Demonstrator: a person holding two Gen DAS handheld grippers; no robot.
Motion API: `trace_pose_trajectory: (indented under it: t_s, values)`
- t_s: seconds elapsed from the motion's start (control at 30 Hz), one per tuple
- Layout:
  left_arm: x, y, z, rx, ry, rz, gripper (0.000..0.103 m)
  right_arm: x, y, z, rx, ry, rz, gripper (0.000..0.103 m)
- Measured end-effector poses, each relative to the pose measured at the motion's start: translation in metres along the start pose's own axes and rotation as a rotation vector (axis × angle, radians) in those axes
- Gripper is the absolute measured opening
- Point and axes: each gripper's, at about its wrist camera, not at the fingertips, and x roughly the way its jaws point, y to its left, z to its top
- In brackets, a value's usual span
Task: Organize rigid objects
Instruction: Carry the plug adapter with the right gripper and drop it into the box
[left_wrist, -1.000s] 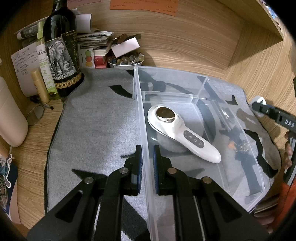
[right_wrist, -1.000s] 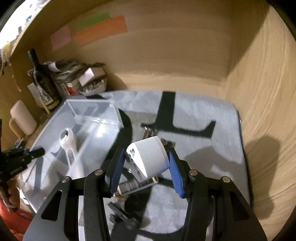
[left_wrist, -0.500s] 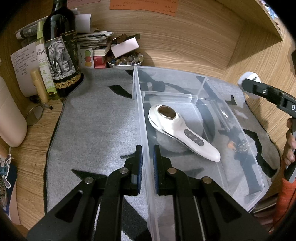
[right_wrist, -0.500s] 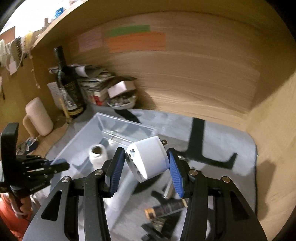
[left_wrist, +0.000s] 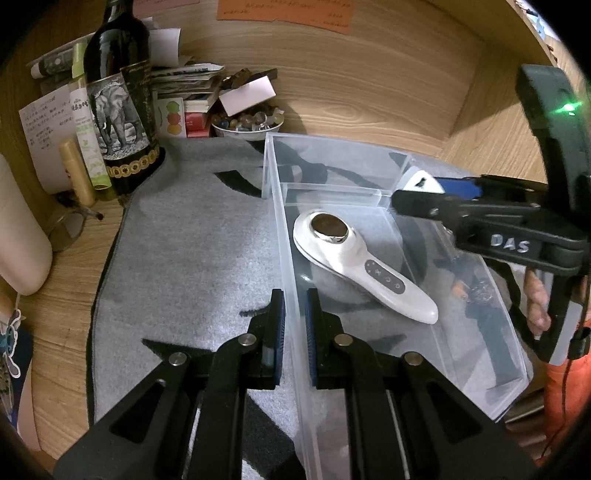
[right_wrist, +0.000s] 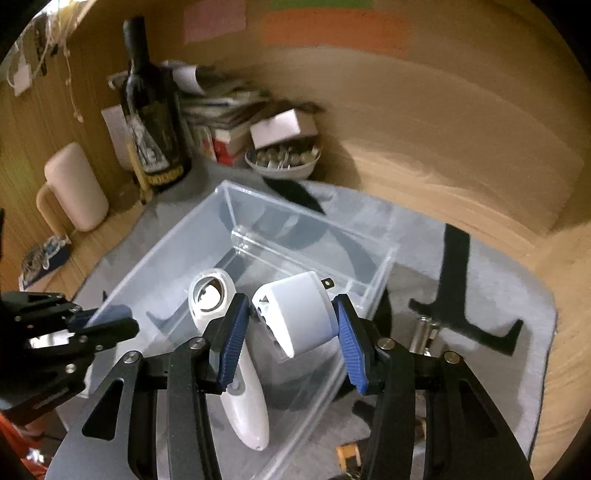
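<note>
A clear plastic bin (left_wrist: 280, 236) stands on a grey mat (left_wrist: 192, 251). A white handheld device (left_wrist: 354, 266) lies inside it, also in the right wrist view (right_wrist: 240, 391). My left gripper (left_wrist: 294, 317) is shut on the bin's near left wall. My right gripper (right_wrist: 290, 325) is shut on a white plug adapter (right_wrist: 299, 314) and holds it above the bin (right_wrist: 229, 206). In the left wrist view the right gripper (left_wrist: 436, 195) hangs over the bin's right side with the adapter (left_wrist: 421, 182) showing.
A dark wine bottle (left_wrist: 118, 99), papers and books, a bowl of small items (left_wrist: 247, 123) and a cream cylinder (left_wrist: 18, 236) crowd the back left. Small metal and dark objects (right_wrist: 424, 332) lie on the mat right of the bin. Wooden walls enclose the desk.
My right gripper has carried the plug adapter left, from over the mat to above the bin. My left gripper has kept its hold on the bin wall.
</note>
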Motion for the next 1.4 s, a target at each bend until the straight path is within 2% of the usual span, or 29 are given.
trace_pose_trajectory:
  t_s: [0.3,0.6,0.7,0.93,1.13,1.4]
  values:
    - [-0.001,0.002,0.0,0.002,-0.003,-0.006,0.011,0.023,0.009,0.003,-0.058,0.066,-0.023,0.044]
    - [-0.001,0.001,-0.001,0.005,-0.004,-0.006,0.011,0.028,0.015,0.003,-0.078,0.084,-0.021,0.044]
    - [-0.001,0.001,-0.001,0.006,-0.004,-0.007,0.011,0.025,0.015,0.003,-0.068,0.082,-0.008,0.051]
    - [-0.002,0.001,-0.001,0.005,-0.004,-0.007,0.011,-0.001,0.016,0.005,-0.066,0.006,-0.022,0.067]
    - [-0.002,0.002,-0.001,0.007,-0.004,-0.007,0.011,-0.032,0.009,0.007,-0.045,-0.087,-0.076,0.082]
    - [-0.002,0.002,-0.001,0.006,-0.005,-0.008,0.011,-0.068,-0.026,0.004,0.062,-0.176,-0.171,0.088]
